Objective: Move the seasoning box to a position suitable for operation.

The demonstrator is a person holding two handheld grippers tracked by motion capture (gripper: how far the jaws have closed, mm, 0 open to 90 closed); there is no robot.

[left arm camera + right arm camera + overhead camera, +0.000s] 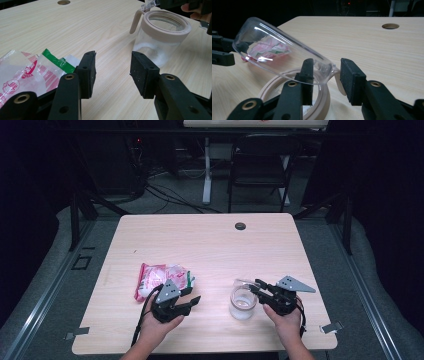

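On the pale wooden bench stands a clear glass jar with a beige plastic collar, holding a low layer of something white. It sits near the bench's front edge, right of centre. Its clear domed plastic lid is swung up on a hinge at the rim, beside the beige handle, so the mouth of the jar lies open, apparently ready to be filled.

The right gripper reaches in over the jar from the right. In the right gripper view its jaws stand well apart around the hinged edge of the lid; the left pad lies against or just in front of the clear plastic, the right pad stands clear of it, so nothing is clamped. The lid seems to stay tilted up by itself.

The left gripper hovers low over the bench, left of the jar, with its jaws about half open and nothing between them. Just behind and to its left lies a crinkled white plastic bag printed in red with a green strip, probably the refill for the jar, placed within easy reach of that hand.

The bag carries a round red emblem with a Chinese character and some small red Latin lettering, too small to read with confidence.
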